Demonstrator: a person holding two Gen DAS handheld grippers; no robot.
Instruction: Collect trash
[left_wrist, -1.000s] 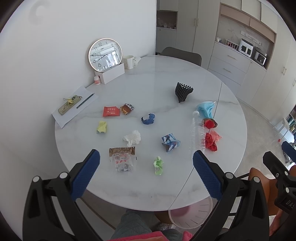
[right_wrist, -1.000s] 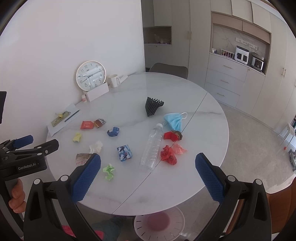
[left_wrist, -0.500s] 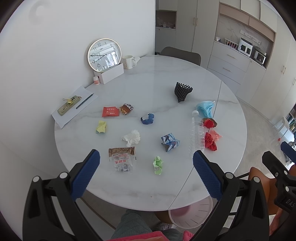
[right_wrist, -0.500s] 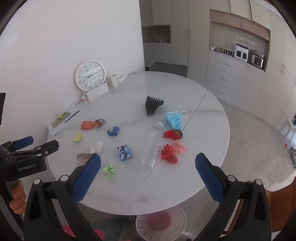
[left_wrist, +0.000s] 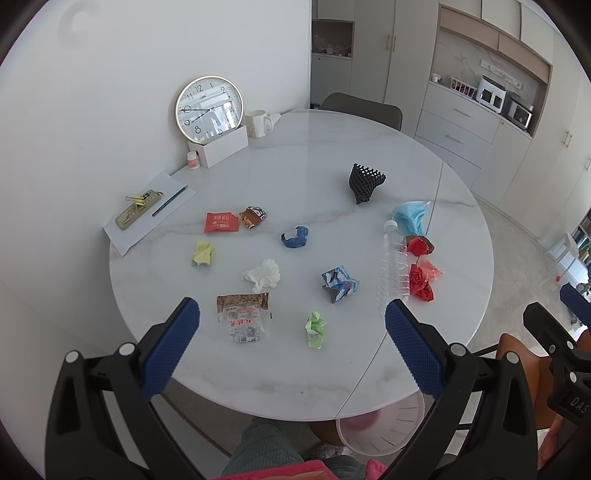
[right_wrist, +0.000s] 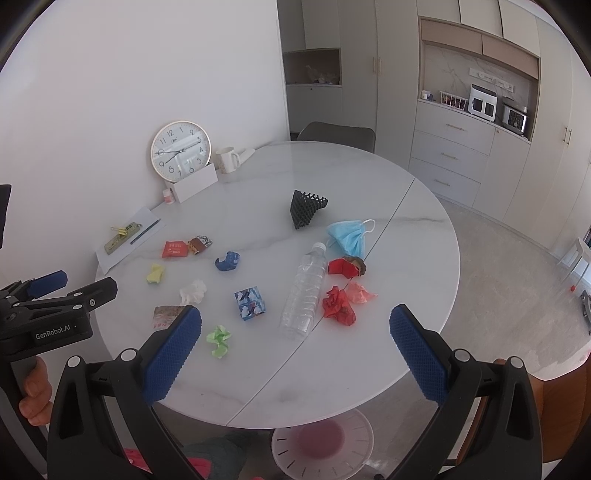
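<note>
1. Judged from the layout, the task stood at its very start: nothing had been picked up, and every scrap lay loose on the round marble-patterned counter (left_wrist: 369, 155).
2. The left gripper (left_wrist: 291, 339) hovered over the near edge with its jaws spread wide and empty. The right gripper (right_wrist: 295, 347) hovered likewise, jaws spread, gripping nothing.
3. Between the left jaws, close to the near edge, lay a flat clear snack wrapper (left_wrist: 243, 317) with a brown top, thin and crinkly by its look. A crumpled green paper ball (left_wrist: 315, 329) sat just to its right.
4. Farther in were a white tissue wad (left_wrist: 263, 274), a yellow paper ball (left_wrist: 202, 253), a red sachet (left_wrist: 221, 222) beside a brown foil wrapper (left_wrist: 253, 216), and a blue crumpled scrap (left_wrist: 295, 237).
5. On the right side lay a ribbed clear plastic bottle (right_wrist: 304, 291) on its side, a squashed blue-and-white carton (right_wrist: 250, 302), red crumpled paper (right_wrist: 338, 305), a blue face mask (right_wrist: 347, 236) and a black mesh sleeve (right_wrist: 306, 207).
6. A pale round bin (right_wrist: 321, 443) showed under the near edge of the counter, probably the destination.
7. The next move probably called for lowering one gripper onto a near piece; the flat wrapper would likely need pinching at a raised edge, while the paper balls offered easier bulk.
8. The clock (left_wrist: 209, 109), mug (left_wrist: 258, 123) and notepad (left_wrist: 147, 210) at the far left looked like keepers, not trash.
</note>
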